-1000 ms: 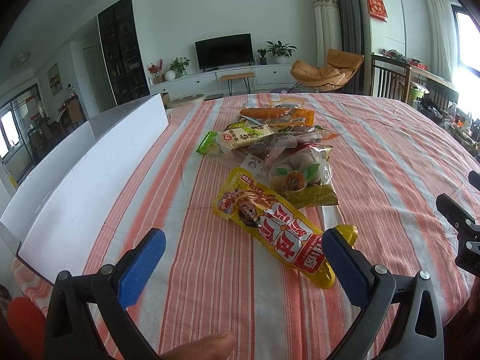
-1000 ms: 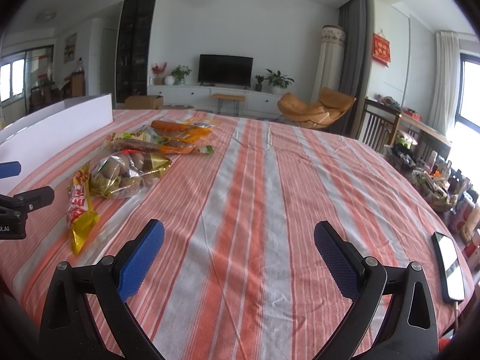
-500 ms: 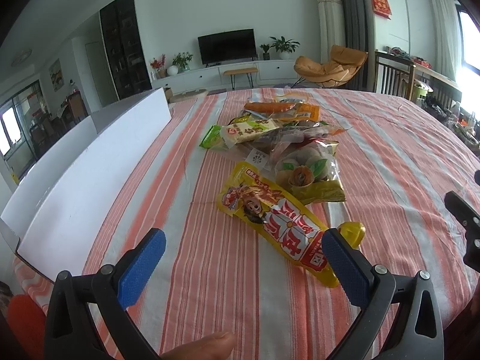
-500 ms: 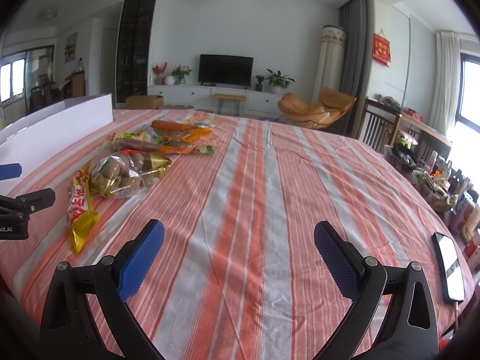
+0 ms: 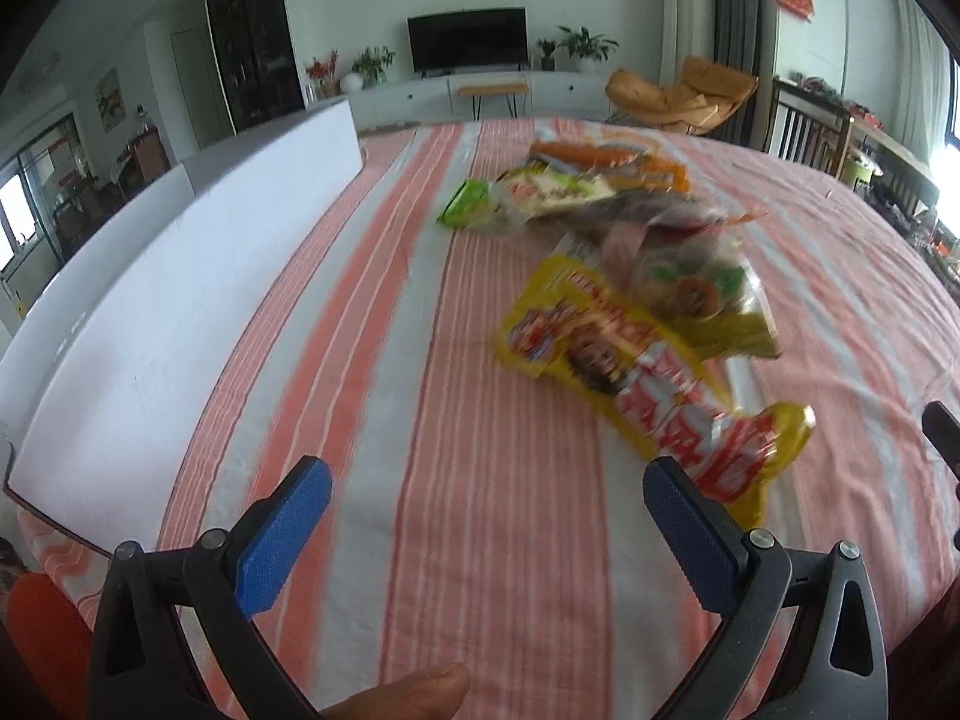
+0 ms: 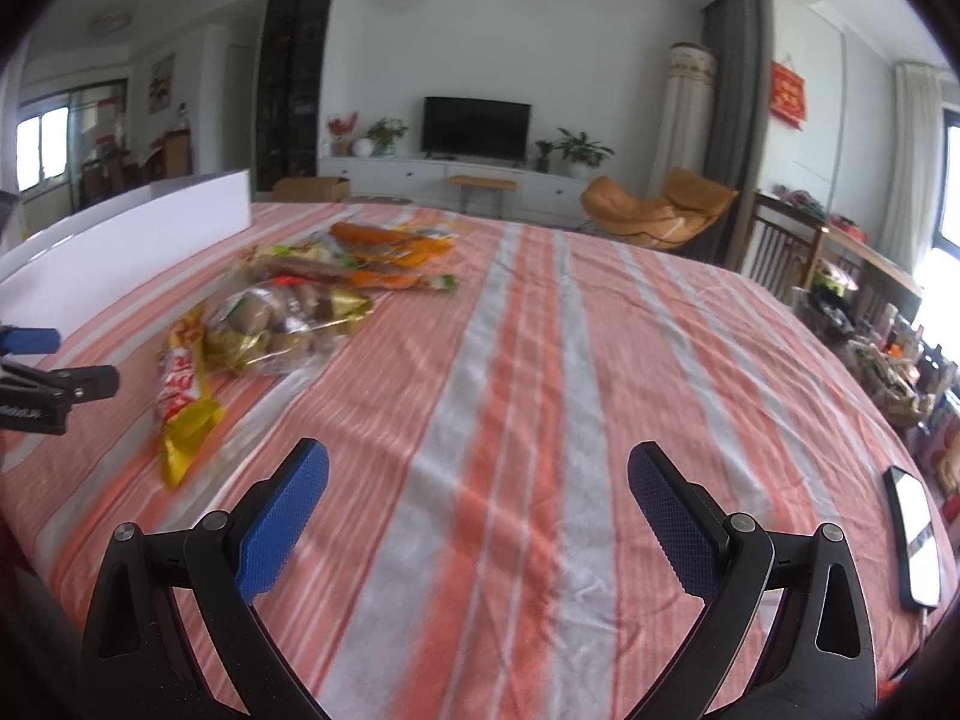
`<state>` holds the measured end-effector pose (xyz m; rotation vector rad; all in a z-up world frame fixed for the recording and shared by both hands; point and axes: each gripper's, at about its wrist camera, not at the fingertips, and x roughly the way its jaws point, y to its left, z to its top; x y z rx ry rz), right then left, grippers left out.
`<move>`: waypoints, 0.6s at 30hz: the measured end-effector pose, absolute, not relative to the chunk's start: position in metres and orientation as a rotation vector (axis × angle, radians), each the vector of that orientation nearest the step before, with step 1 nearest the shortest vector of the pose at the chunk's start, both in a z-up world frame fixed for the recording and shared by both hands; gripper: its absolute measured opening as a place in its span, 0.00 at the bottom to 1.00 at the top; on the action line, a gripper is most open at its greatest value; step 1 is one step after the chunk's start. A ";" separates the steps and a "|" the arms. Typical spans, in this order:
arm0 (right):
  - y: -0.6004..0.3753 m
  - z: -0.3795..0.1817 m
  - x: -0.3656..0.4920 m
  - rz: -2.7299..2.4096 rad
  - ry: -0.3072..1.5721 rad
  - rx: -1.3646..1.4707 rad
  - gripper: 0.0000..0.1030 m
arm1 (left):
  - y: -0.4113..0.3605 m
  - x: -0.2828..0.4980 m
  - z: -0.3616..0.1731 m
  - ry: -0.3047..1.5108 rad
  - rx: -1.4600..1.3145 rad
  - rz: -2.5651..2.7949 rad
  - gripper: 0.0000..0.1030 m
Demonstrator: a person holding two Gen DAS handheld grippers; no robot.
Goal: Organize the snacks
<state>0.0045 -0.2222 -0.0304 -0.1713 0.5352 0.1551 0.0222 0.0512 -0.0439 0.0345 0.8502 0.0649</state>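
Nothing sorted yet, I judge: the snack pile (image 5: 606,228) lies loose on the surface (image 6: 540,390). My left gripper (image 5: 486,516) and right gripper (image 6: 477,498) have jaws apart, empty.

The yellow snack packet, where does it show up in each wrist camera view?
Left wrist view: the yellow snack packet lies right of centre, its near end by the left tool's right finger.
Right wrist view: the packet sits at lower left.
Shared landmark: the clear bag of round snacks overlapping it.
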 end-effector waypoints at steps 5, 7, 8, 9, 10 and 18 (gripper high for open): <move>-0.208 -0.028 0.006 0.278 0.585 -0.136 0.98 | 0.067 0.028 -0.056 0.909 0.026 0.081 1.00; -0.198 -0.024 0.008 0.368 0.608 -0.112 0.98 | 0.072 0.031 -0.062 0.949 0.018 0.088 1.00; -0.190 -0.022 0.010 0.427 0.625 -0.113 0.98 | 0.074 0.033 -0.065 0.965 0.019 0.093 1.00; -0.178 -0.021 0.013 0.484 0.651 -0.127 0.98 | 0.076 0.034 -0.068 0.981 0.018 0.097 1.00; -0.168 -0.022 0.017 0.528 0.680 -0.143 0.98 | 0.078 0.034 -0.069 0.990 0.017 0.098 1.00; -0.070 -0.056 0.075 0.679 0.945 -0.375 0.97 | 0.100 0.029 -0.071 1.003 -0.047 0.099 1.00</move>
